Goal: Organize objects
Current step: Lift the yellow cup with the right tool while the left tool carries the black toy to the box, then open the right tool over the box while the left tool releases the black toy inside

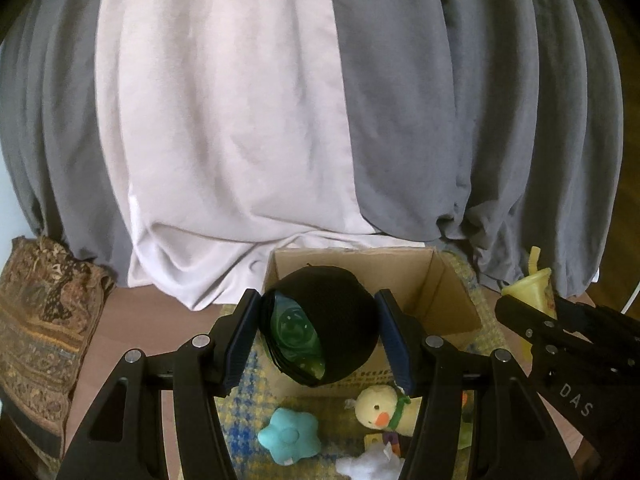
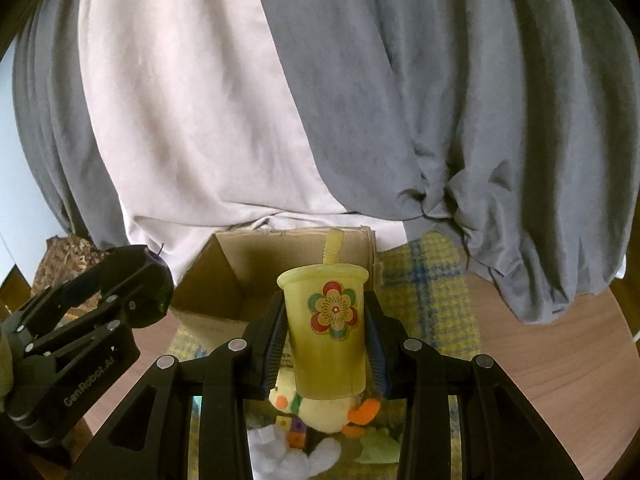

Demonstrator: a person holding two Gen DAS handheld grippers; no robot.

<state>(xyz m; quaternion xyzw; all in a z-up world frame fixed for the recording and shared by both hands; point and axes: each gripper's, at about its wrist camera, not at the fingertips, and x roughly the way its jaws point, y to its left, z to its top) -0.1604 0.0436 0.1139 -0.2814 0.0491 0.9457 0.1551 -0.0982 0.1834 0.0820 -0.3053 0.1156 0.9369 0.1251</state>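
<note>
Left gripper [image 1: 318,330] is clamping a black ball-shaped thing [image 1: 328,320] with a green glossy inside; right gripper [image 2: 326,344] is clamping the yellow straw cup [image 2: 326,328] upright. Both are hanging over the near edge of the cardboard box [image 1: 440,280]. Risks: round ball is sitting on narrow pads and could be rolling out; grippers are working side by side and could be bumping. Duck plush [image 1: 380,406], teal star [image 1: 288,436] and a white plush [image 1: 370,468] are lying loose on the plaid mat [image 2: 420,280] underneath. Curtain [image 1: 240,120] is draping onto the box's far edge.
</note>
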